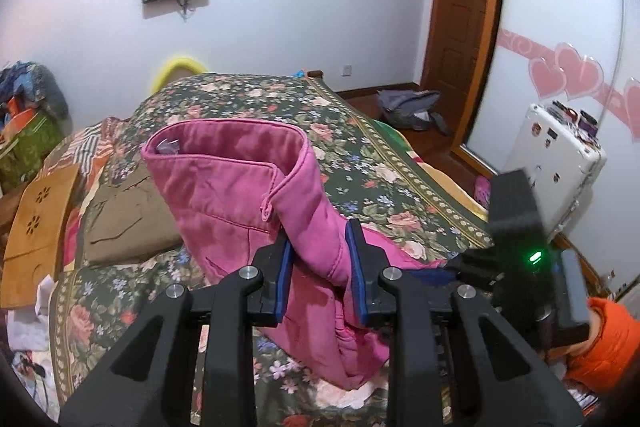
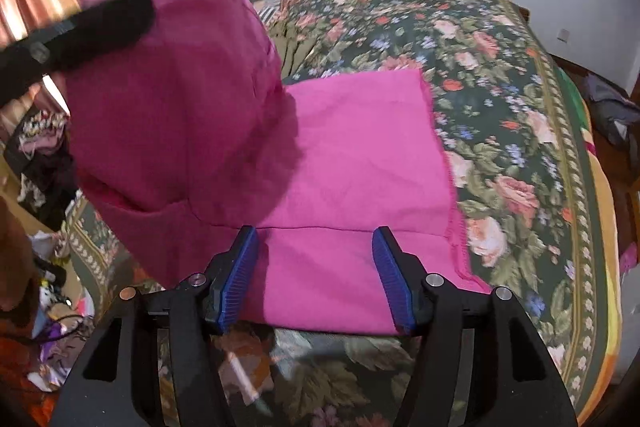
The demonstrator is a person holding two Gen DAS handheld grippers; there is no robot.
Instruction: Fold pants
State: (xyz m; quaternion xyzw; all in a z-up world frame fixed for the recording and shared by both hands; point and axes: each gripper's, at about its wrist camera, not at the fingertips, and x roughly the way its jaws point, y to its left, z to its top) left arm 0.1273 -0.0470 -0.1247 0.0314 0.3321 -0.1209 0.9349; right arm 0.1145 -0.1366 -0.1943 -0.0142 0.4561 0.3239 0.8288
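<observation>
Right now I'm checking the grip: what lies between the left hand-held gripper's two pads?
In the left wrist view, a bunched fold of the pink pants fills the gap of the left hand-held gripper, raised off the floral bedspread.

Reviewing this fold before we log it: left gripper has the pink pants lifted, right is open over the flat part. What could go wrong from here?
1. The left gripper pinches only a bunched part of the pink pants, so the fabric could slip out mid-fold.
2. The right gripper is open and pins nothing, so the flat part may drag across the floral bedspread.
3. The lifted part may land skewed on the flat part.
</observation>
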